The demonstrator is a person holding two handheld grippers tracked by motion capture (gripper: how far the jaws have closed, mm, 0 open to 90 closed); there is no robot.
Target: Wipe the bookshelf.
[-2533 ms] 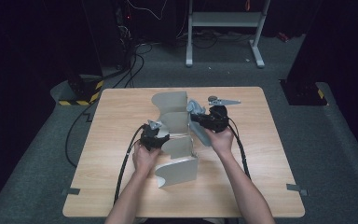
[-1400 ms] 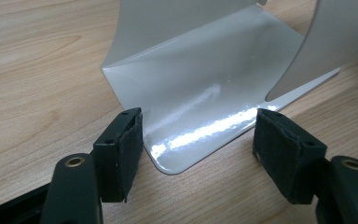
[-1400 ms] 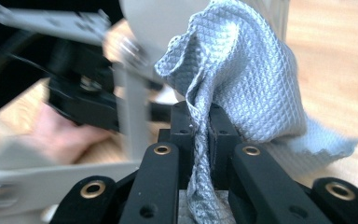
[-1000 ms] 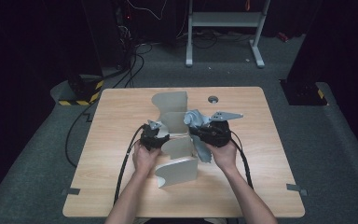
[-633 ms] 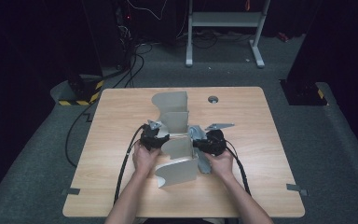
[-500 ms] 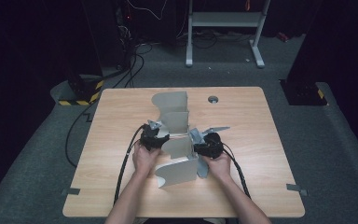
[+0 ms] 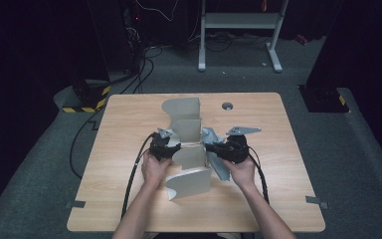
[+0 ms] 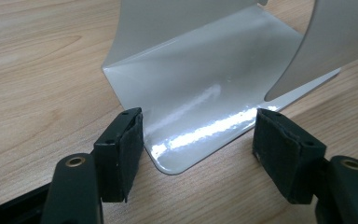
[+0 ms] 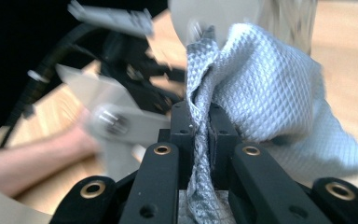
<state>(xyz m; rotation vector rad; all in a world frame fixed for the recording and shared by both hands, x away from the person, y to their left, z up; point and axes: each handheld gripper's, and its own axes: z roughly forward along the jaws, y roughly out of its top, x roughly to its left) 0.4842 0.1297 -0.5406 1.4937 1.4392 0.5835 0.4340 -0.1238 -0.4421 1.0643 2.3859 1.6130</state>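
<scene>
- Cloth (image 9: 261,88), grey waffle weave, pinched tight in my right tool (image 9: 199,122), just right of the metal rack (image 7: 189,149) at mid-bench (image 7: 278,199).
- Left tool (image 8: 198,140) spread wide, jaws either side of the rack's base plate corner, on the rack's left.

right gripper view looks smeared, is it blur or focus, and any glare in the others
Right gripper view: motion blur smears the background, while the cloth pinched in the right gripper stays sharp. Left gripper view: glare streaks the metal stand. High view: table lit, surroundings dark.
</scene>
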